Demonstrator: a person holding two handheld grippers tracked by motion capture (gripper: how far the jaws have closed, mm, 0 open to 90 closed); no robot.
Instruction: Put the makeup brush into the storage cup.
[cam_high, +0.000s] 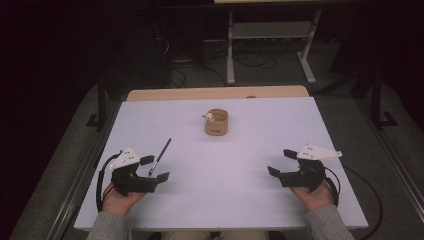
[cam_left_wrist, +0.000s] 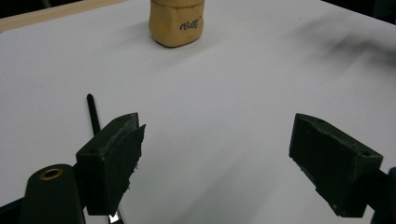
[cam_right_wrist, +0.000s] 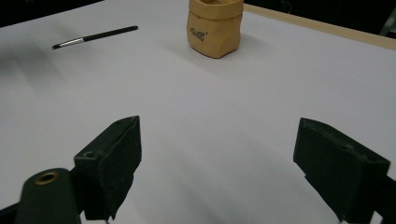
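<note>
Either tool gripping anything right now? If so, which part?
Nothing is held. Both the left tool and right tool are open and empty. The brush lies on the table by the left one, ungripped.

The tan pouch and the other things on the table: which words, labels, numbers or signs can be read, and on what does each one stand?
Tan pouch: one short dark printed mark on its side, in a cursive style; too small and blurred to read in any view.
Brush: no text visible.
White table: no text or sign visible.
Left tool and right tool: no label visible.
</note>
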